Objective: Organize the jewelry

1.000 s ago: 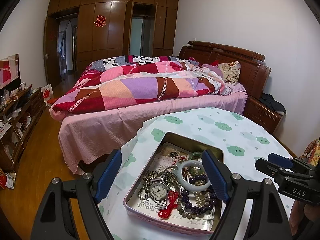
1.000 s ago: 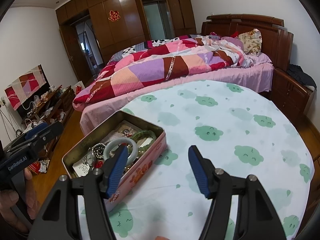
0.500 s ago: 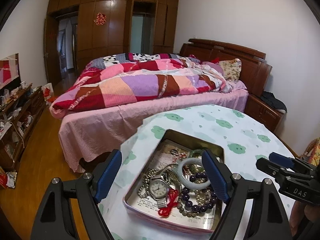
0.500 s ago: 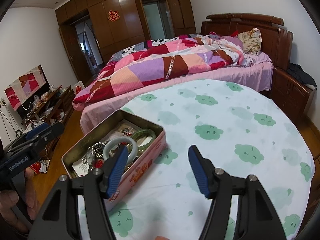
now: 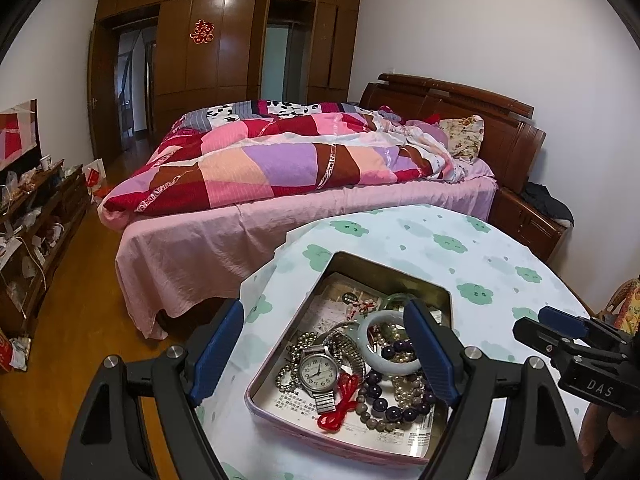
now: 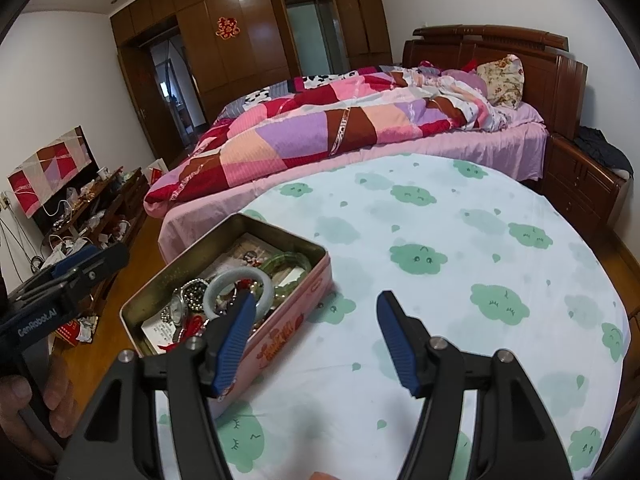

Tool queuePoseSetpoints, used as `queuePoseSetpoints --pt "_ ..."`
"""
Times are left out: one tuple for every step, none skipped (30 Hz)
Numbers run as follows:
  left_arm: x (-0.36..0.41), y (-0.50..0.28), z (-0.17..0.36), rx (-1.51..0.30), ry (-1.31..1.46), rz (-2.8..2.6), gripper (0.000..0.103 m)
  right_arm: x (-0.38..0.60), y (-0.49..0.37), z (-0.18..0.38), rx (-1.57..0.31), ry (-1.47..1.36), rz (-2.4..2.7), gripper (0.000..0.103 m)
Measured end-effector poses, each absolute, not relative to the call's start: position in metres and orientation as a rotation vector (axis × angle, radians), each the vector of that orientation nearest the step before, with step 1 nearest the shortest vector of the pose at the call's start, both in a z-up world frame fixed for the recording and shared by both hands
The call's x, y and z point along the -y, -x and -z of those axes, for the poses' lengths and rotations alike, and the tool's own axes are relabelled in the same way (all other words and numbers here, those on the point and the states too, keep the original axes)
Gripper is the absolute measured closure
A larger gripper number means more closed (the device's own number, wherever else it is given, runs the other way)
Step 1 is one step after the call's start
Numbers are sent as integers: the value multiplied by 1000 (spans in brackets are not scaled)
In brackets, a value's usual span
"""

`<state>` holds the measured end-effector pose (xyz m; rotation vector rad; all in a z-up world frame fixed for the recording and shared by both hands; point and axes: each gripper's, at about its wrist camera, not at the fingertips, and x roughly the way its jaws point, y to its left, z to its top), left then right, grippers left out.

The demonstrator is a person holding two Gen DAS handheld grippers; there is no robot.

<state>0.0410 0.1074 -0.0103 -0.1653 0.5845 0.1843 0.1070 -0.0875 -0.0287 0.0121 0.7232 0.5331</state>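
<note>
Pink tin (image 6: 288,322) sits near the counter (image 6: 460,240) edge on the bed side, lid off, crammed with jewelry. Wristwatch (image 5: 319,370) lies on top, red cord (image 5: 340,404) and purple bead bracelet (image 5: 384,400) against it, pale jade bangle (image 5: 386,344) behind. Left tool (image 5: 324,354) fingers apart, holding nothing, straddling the tin from above. Right tool (image 6: 316,340) spread wide, holding nothing, left finger over the tin's near wall. Bed (image 5: 280,184) beyond the counter.

Left tool (image 5: 322,342), right tool (image 6: 316,332): black frames, ribbed blue pads, silver screws; white "DAS", "GenRobot.AI" lettering.
</note>
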Motion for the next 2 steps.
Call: queuePoseSetpoints --pt "-108 -41 10 -583 167 -182 21 88 -107 28 -723 -12 -533 36" --pt "-108 -41 9 -582 168 -179 21 87 -108 28 -724 -12 -532 35"
